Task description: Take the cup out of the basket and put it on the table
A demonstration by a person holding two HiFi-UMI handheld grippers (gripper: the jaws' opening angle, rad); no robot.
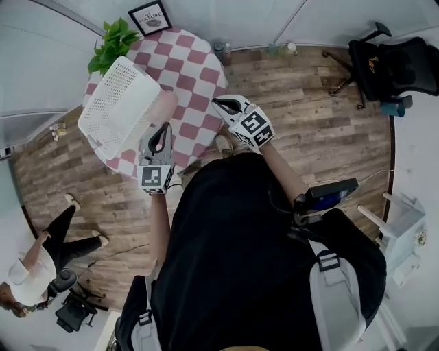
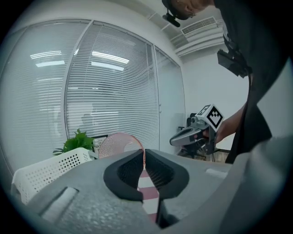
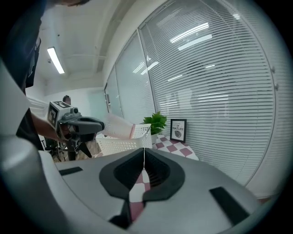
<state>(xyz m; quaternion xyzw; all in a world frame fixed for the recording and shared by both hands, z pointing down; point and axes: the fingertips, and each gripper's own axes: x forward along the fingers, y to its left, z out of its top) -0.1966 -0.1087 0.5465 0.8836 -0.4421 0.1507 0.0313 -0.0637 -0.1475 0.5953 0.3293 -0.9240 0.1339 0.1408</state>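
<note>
Left claw (image 1: pixel 164 126): clenched. In the left gripper view its two dark pads press together on a thin pink edge of the cup.
Cup (image 1: pixel 165 105): pink, translucent and finely textured. It sticks out straight ahead of the left claw's tips, lying on its side in line with the jaws and carried by that one pinched edge.
Pinched edge: I cannot tell whether it is the rim or the base. A darker pink band rings the end farthest from the claw.
Cup against basket: the cup's far end sits just beside the white lattice basket (image 1: pixel 116 92), at the basket's corner nearest the left claw. Whether the two touch cannot be told.
Cup against table: the round table's pink-and-white checked cloth (image 1: pixel 195 65) lies under the claw and cup. In the right gripper view the cup hangs level with the basket's top rim, above the cloth.
Right claw (image 1: pixel 219 103): clenched on nothing, with its pads meeting along one thin line. Only checked cloth and the basket's corner show beyond them.
Right claw against cup: it is off to the left claw's right, apart from the cup. Its tips point in over the table's edge towards the cup and basket.
Beyond the claws: a potted green plant (image 1: pixel 113 41) and a small framed print (image 1: pixel 150 17) stand past the basket, on the far side of the table.
</note>
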